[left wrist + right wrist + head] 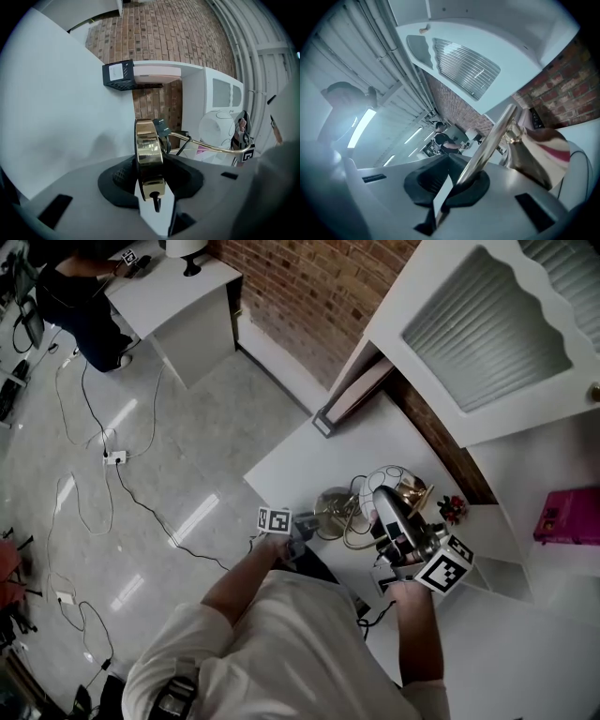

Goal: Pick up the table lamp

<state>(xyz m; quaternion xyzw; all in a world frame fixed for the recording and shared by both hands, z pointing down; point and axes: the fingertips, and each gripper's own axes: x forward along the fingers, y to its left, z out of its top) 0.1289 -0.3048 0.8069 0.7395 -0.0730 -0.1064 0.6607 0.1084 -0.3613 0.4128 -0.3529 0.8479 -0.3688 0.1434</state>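
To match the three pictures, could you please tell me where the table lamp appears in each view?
Head view: the table lamp sits lower centre-right.
Left gripper view: its gold base stands between the jaws, at centre.
Right gripper view: its gold stem slants up from the jaws, centre-right.
Shared landmark: the brick wall.

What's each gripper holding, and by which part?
Both hold the table lamp: left gripper across its gold base, right gripper on its gold stem.

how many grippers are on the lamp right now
2. The left gripper grips the lamp by its brass base; the right gripper is shut on its stem.
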